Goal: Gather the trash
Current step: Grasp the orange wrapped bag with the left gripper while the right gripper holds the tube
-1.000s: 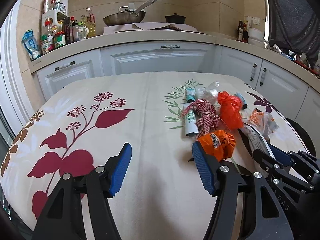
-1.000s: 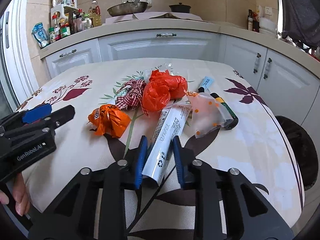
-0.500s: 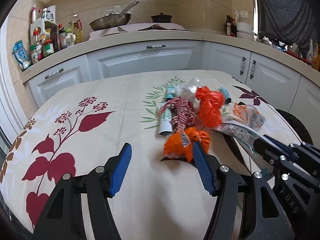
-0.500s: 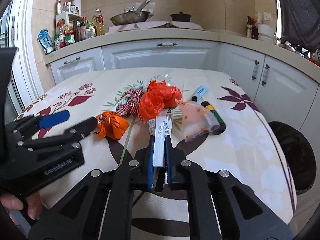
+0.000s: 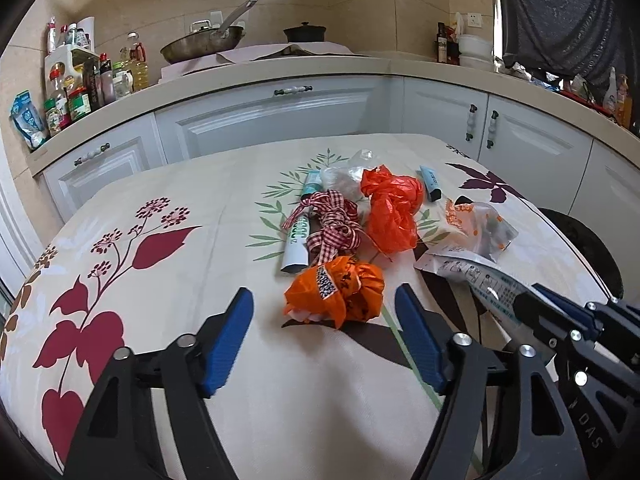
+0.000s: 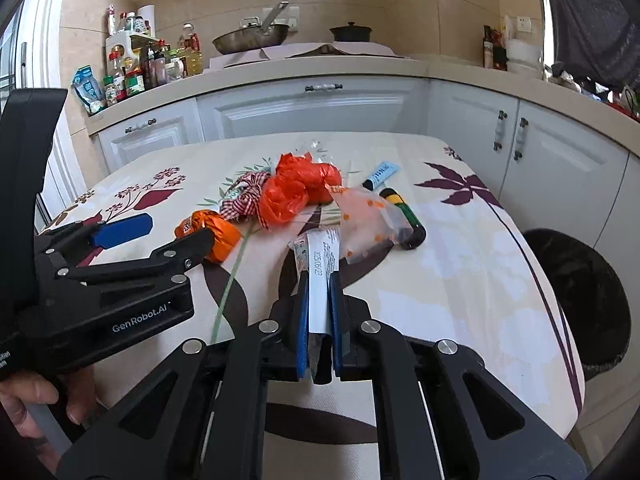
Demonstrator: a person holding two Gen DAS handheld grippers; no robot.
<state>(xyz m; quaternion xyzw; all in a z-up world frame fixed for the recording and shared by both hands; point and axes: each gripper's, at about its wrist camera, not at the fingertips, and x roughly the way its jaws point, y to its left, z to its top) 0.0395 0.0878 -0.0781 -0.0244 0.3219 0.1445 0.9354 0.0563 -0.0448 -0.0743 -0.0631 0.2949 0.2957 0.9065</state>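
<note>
Trash lies on the floral tablecloth. My left gripper (image 5: 324,320) is open, its blue pads either side of a crumpled orange wrapper (image 5: 336,290), just short of it. My right gripper (image 6: 319,292) is shut on a flat white printed pouch (image 6: 320,256) and holds it off the cloth; the pouch also shows in the left wrist view (image 5: 476,276). Behind lie a red-checked ribbon (image 5: 334,226), a red-orange plastic bag (image 5: 390,208), a white tube (image 5: 298,240) and a clear dotted bag (image 5: 476,224).
A black-lined trash bin (image 6: 576,292) stands on the floor past the table's right edge. A dark green-yellow bottle (image 6: 404,216) and a blue tube (image 6: 380,174) lie near the dotted bag. White cabinets and a cluttered counter (image 5: 280,68) run behind the table.
My right gripper closed on the white pouch and lifted it. My left gripper swung right until the orange wrapper sat between its open pads.
</note>
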